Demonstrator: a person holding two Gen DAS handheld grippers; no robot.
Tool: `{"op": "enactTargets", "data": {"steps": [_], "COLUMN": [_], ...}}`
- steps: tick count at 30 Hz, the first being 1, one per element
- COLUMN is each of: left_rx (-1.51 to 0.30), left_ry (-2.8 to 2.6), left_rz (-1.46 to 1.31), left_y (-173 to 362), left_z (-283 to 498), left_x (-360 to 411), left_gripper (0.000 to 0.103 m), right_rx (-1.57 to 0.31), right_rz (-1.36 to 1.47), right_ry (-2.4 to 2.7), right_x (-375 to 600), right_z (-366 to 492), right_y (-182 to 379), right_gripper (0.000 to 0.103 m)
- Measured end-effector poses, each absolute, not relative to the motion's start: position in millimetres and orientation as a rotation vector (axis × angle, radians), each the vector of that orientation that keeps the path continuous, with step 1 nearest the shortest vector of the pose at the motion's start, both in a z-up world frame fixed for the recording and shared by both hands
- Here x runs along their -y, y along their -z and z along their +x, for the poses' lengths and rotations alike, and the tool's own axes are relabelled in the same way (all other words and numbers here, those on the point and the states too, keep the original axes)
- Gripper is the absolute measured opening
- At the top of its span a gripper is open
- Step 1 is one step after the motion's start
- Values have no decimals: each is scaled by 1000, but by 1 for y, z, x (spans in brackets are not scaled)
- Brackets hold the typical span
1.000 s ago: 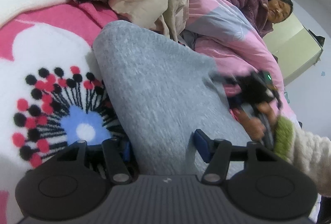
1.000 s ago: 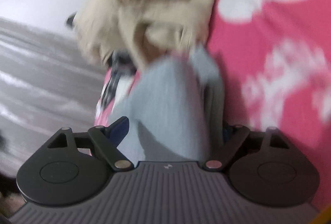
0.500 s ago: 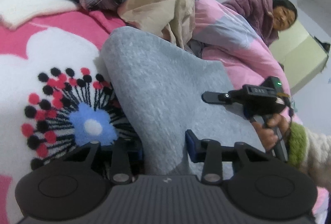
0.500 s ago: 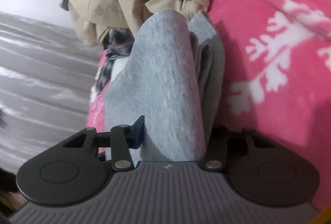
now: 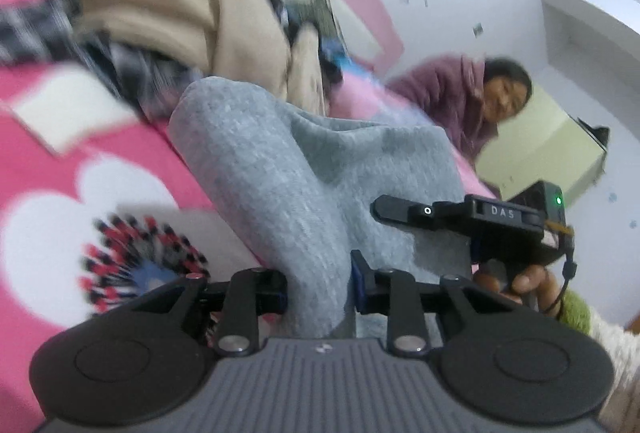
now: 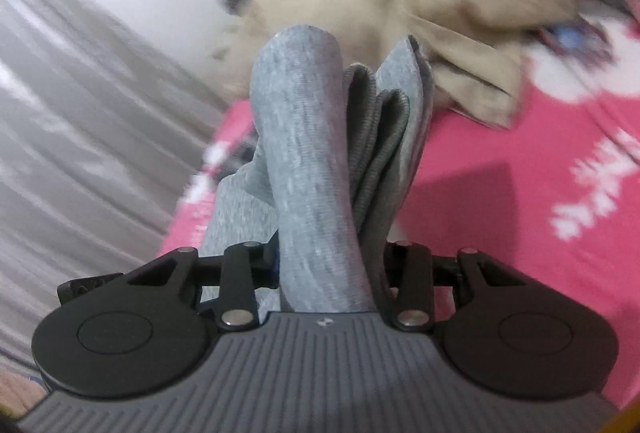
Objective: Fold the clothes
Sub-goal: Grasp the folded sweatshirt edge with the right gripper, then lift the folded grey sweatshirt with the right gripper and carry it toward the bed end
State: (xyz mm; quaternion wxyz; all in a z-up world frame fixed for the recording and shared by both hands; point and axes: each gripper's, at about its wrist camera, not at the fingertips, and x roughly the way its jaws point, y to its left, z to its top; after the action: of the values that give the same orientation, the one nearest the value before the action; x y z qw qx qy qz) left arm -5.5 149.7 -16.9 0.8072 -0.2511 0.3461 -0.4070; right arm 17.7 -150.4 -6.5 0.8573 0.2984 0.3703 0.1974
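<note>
A grey knit garment (image 5: 280, 173) rises in a bunched fold off the pink blanket. My left gripper (image 5: 318, 289) has this fabric between its blue pads, jaws closing and pressing on it. One finger (image 5: 400, 211) of the right gripper lies over the cloth further right, held by a hand. In the right wrist view the same grey garment (image 6: 304, 137), with a darker ribbed edge (image 6: 380, 153), runs up from my right gripper (image 6: 330, 273), whose jaws are closing on the gathered cloth.
A heap of beige clothing (image 5: 160, 5) and a plaid garment (image 5: 132, 65) lie behind the grey one. The pink flowered blanket (image 6: 520, 153) spreads to the right. A person in a purple top (image 5: 452, 101) sits beyond, by a cream cabinet (image 5: 540, 145). Grey curtains (image 6: 80, 113) hang left.
Both grippers have narrowed onto the grey garment and risen, pulling the flat cloth up off the blanket into a bunched fold. Both views tilted upward.
</note>
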Motion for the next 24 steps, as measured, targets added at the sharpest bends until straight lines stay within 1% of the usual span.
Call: {"op": "enactTargets", "data": {"steps": [5, 9, 13, 16, 19, 22, 24], "left_rx": [-584, -411, -303, -260, -247, -279, -324], "left_ry": [650, 456, 249, 71, -111, -273, -367], "left_rz": [-523, -466, -469, -479, -491, -504, -536], "left_y": [-51, -109, -139, -150, -152, -144, -131], "left_z": [-56, -115, -175, -220, -264, -302, -323], "left_x": [-202, -258, -316, -363, -409, -444, -465], "left_gripper": [28, 28, 28, 28, 29, 28, 28], "right_rx": [-677, -592, -568, -613, -711, -835, -957], "right_rz": [604, 581, 586, 569, 538, 494, 464], "right_ry": [-614, -841, -1062, -1218, -1374, -1499, -1562], "right_x": [98, 36, -44, -122, -211, -295, -351], "right_z": [23, 28, 40, 49, 52, 45, 42], "right_y": [-43, -81, -105, -115, -113, -100, -82], "right_gripper": [37, 37, 37, 37, 37, 37, 37]}}
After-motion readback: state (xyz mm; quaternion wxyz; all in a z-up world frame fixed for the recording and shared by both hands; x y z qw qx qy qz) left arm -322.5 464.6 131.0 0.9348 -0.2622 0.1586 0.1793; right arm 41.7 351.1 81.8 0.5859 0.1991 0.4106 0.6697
